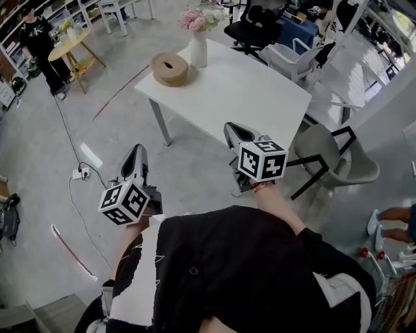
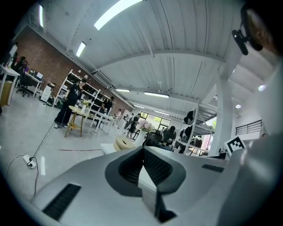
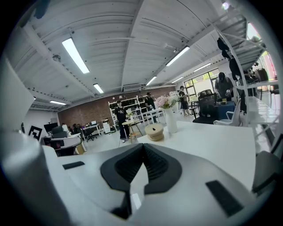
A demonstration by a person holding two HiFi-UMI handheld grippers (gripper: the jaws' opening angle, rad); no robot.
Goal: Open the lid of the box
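"While the round tan box (image 1: pixel 169 68) sits on the white table (image 1: pixel 260 91) near its far left corner, lid apparently on, why are both tools down by the person's waist?" the desk asks.

"Judging by the stance, the approach hasn't begun. The left gripper (image 1: pixel 136 151) and right gripper (image 1: pixel 231 130) point ahead over bare floor (image 1: pixel 39 214), well apart from the box. Each has its jaws pressed together with nothing between them, as each gripper's own camera shows."

"And the box's neighbour?"

"A white vase (image 1: pixel 198 47) of pink flowers stands just beside it, so lifting the lid would likely call for care on that side."

"The room?"

"An open workspace with a pale polished floor. A grey chair (image 1: pixel 338 159) is drawn up at the table's right side, with a black office chair (image 1: pixel 257 29) beyond. Far left, a person in black (image 1: pixel 38 42) stands by a round wooden table (image 1: pixel 68 45), with shelving (image 1: pixel 58 10) and a brick wall (image 2: pixel 44 66) behind."
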